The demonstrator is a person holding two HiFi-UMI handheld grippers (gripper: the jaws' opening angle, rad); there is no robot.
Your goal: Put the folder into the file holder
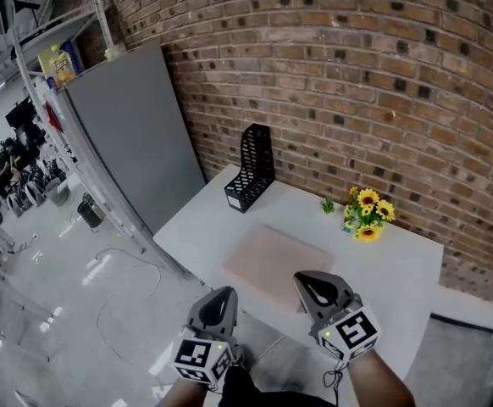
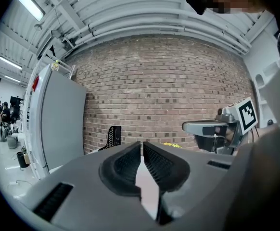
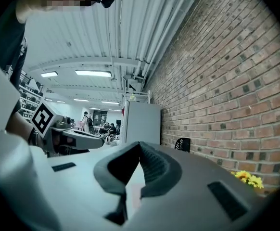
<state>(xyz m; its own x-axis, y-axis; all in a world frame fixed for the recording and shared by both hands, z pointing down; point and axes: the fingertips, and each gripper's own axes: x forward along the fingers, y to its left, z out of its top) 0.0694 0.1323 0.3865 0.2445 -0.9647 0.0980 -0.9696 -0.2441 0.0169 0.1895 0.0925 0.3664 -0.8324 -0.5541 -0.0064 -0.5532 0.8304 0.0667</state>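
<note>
A pale pink folder [image 1: 274,264] lies flat on the white table [image 1: 399,261]. A black mesh file holder [image 1: 252,170] stands upright at the table's far left corner, against the brick wall; it also shows in the left gripper view [image 2: 112,136] and the right gripper view [image 3: 182,144]. My left gripper [image 1: 224,298] hovers off the table's near edge, shut and empty. My right gripper [image 1: 308,283] hangs over the folder's near right corner, shut with nothing in it. In each gripper view the jaws [image 2: 141,148] [image 3: 139,149] meet at the tips.
A small bunch of yellow flowers [image 1: 365,213] stands by the wall at the table's far right. A tall grey cabinet [image 1: 132,134] stands left of the table. Cables lie on the floor at the left.
</note>
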